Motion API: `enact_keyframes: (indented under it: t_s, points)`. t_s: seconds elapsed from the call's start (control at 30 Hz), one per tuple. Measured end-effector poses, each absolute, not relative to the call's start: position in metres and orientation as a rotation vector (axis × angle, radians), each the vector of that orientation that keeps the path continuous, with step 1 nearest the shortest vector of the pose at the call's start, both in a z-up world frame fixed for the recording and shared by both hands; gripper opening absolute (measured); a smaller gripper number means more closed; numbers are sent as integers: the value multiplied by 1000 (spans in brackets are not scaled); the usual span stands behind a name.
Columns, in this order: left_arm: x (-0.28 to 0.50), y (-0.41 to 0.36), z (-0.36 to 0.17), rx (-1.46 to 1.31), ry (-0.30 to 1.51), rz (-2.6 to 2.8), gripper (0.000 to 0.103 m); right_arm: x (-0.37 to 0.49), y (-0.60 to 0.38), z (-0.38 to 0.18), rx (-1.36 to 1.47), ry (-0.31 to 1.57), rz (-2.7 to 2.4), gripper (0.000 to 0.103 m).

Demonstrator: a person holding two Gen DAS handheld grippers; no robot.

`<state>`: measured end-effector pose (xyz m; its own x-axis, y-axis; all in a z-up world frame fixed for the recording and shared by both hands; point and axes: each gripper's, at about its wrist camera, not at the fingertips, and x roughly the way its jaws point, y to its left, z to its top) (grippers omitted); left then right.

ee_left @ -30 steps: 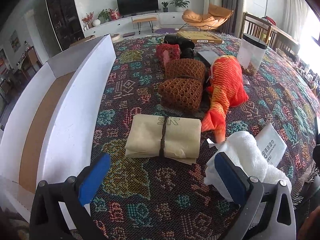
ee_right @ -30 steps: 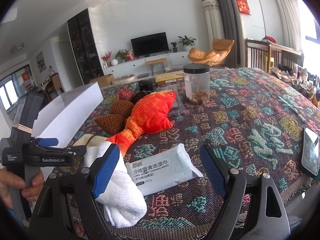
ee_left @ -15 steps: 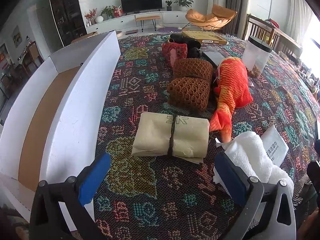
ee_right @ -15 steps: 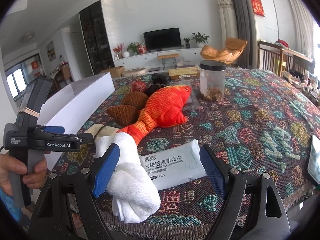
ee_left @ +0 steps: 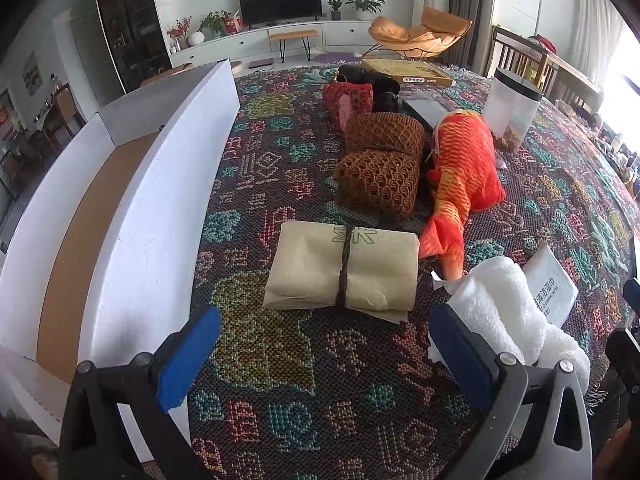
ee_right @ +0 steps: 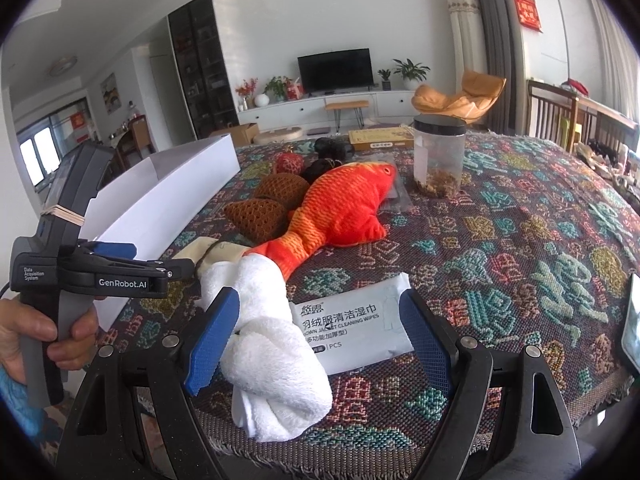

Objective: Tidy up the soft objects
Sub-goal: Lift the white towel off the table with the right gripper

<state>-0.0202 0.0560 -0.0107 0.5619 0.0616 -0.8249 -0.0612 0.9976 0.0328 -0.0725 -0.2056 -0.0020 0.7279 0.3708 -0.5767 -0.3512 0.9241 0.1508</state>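
A tied beige cloth bundle lies just ahead of my open, empty left gripper. A knotted white towel lies at the table's near edge, between the open jaws of my right gripper, nearer its left pad; it also shows in the left wrist view. Behind them lie an orange plush fish, two brown knit pouches and a red knit pouch. A long open white box with a brown floor stands on the left.
A wet-wipes pack lies beside the towel. A clear jar with a black lid, a flat yellow box, dark items and a plastic sleeve sit further back. A phone lies at the right edge.
Both grippers have moved forward a little. The towel now sits further in between the right gripper's pads. The objects have not moved.
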Motion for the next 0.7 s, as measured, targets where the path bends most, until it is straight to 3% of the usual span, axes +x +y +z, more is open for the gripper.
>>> enact_keyframes:
  t_s: [0.27,0.7]
  points:
    - [-19,58,-11,-1,980,74,103,-70,-199,-7,23,685,451,85]
    - [-22,68,-3,-14,969,74,103,-54,-167,-37,-73,911,587,85]
